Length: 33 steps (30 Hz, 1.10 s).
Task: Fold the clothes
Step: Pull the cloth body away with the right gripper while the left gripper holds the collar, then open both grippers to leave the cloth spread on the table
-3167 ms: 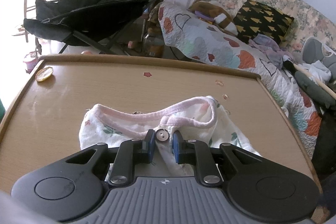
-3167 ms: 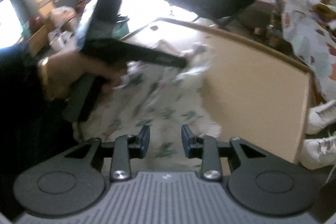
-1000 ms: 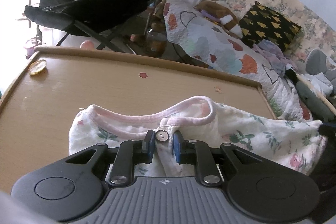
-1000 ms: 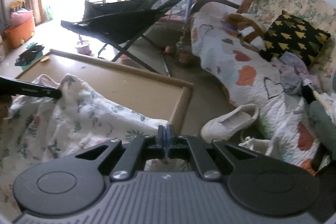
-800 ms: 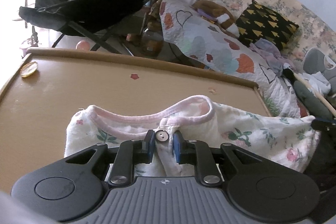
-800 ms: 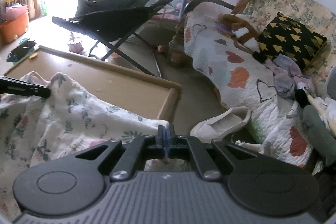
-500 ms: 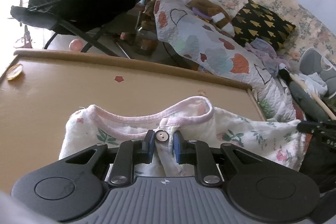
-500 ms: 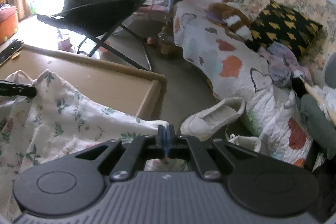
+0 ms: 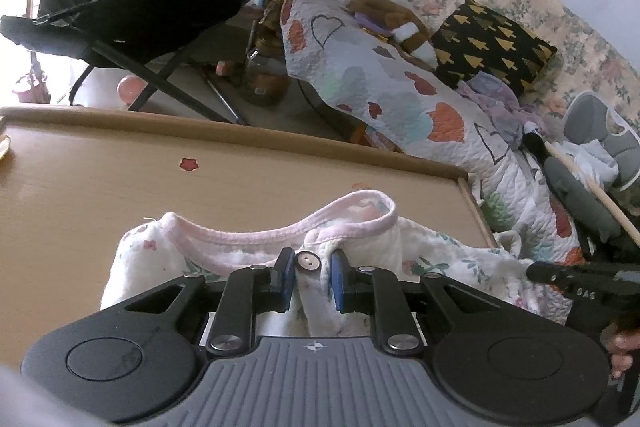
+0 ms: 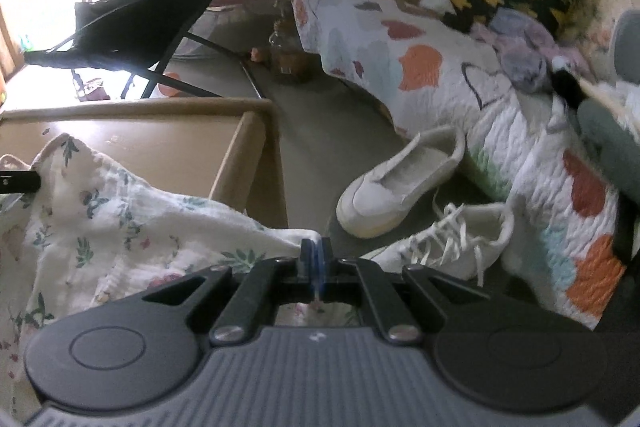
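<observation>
Both grippers had hold of the same floral top (image 9: 372, 227), stretched between them over the near right corner of the wooden table (image 9: 120, 179). The left gripper (image 9: 308, 277) was clamped on the button strip at the neckline, with the little button (image 9: 307, 261) sitting right between the blue pads and the pink collar trim (image 9: 280, 227) arching just beyond it. The right gripper (image 10: 316, 259) was squeezed fully shut on a thin edge of the fabric, out past the table's corner, above the floor where two white shoes (image 10: 404, 179) lay.

My read is that this was the spread-out step before any real fold: get the garment flat and square on the table first. To do it well I'd say keep gentle tension between the two grips so the cloth doesn't sag, bring the right-hand end back over the tabletop rather than let it hang off the edge, and lay it down low and slowly so no wrinkles get trapped underneath. The grip on the button strip looked narrow, so a hard tug could probably slip it.
</observation>
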### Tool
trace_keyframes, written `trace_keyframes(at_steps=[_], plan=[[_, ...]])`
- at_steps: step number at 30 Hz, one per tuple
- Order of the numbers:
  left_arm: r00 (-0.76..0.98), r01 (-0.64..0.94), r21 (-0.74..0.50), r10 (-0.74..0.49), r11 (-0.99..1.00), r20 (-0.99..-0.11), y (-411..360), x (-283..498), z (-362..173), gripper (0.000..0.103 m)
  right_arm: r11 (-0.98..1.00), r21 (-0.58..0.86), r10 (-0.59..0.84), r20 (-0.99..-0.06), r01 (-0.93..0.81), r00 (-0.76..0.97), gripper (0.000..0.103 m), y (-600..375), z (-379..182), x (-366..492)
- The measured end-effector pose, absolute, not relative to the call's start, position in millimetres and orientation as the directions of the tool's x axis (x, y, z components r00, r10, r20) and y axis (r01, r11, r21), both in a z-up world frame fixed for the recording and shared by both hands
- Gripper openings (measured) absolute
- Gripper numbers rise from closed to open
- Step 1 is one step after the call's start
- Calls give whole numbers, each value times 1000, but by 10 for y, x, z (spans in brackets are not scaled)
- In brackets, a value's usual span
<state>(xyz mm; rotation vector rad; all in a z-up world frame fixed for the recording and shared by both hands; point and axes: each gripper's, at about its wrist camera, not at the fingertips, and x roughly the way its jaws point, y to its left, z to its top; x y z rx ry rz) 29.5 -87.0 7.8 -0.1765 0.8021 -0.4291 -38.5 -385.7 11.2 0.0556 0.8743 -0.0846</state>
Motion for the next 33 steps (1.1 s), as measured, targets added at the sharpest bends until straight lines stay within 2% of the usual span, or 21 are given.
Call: trace_keyframes(at_steps=[20,23,28,33], plan=[[584,313,-440,-536,842,-609,-517,43,343,27,991,48,-42,-788,129,614,5,-3831,-107,-319],[596,298,-450,-533,842,-601,-355,-81,398,34,988,49,-51,-783,143,620,5,-3854,-93,-334],[626,246,-479,-515,843,-586,-18,-315,461,34,985,50,-73,-754,167,653,6,-3873,52,-402],[657,196,-456,-461,868,-597,280,-565,493,35,988,66,-50,-717,139,695,7,-3741,323,-557]])
